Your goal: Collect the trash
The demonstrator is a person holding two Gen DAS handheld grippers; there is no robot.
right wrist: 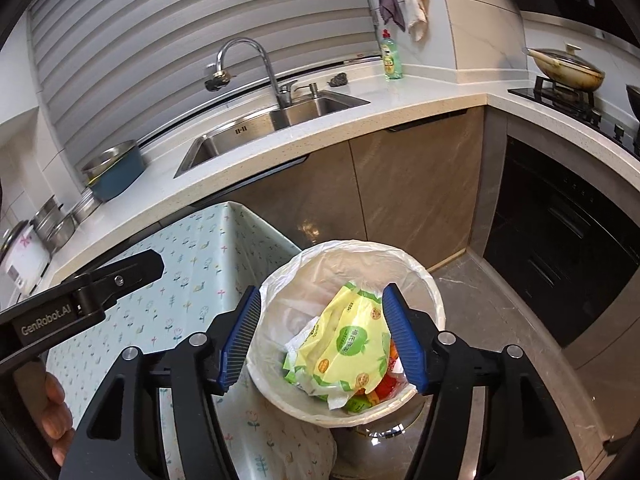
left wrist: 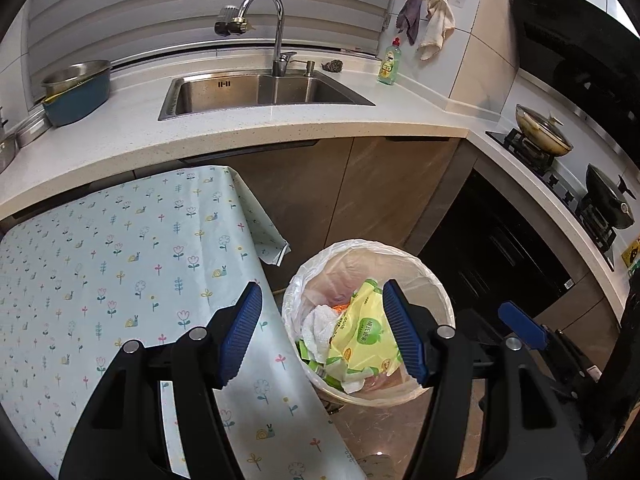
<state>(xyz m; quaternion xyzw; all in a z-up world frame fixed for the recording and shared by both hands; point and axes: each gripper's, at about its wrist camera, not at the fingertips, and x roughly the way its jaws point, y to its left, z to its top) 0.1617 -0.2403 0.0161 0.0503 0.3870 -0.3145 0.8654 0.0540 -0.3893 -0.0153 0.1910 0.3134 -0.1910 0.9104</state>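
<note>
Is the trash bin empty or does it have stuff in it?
It has stuff: a yellow wrapper and crumpled white paper lie inside the lined trash bin.

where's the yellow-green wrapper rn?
In both wrist views the yellow-green wrapper lies inside the lined trash bin on the floor, on top of white tissue, just right of the floral tablecloth and below the sink counter.
</note>
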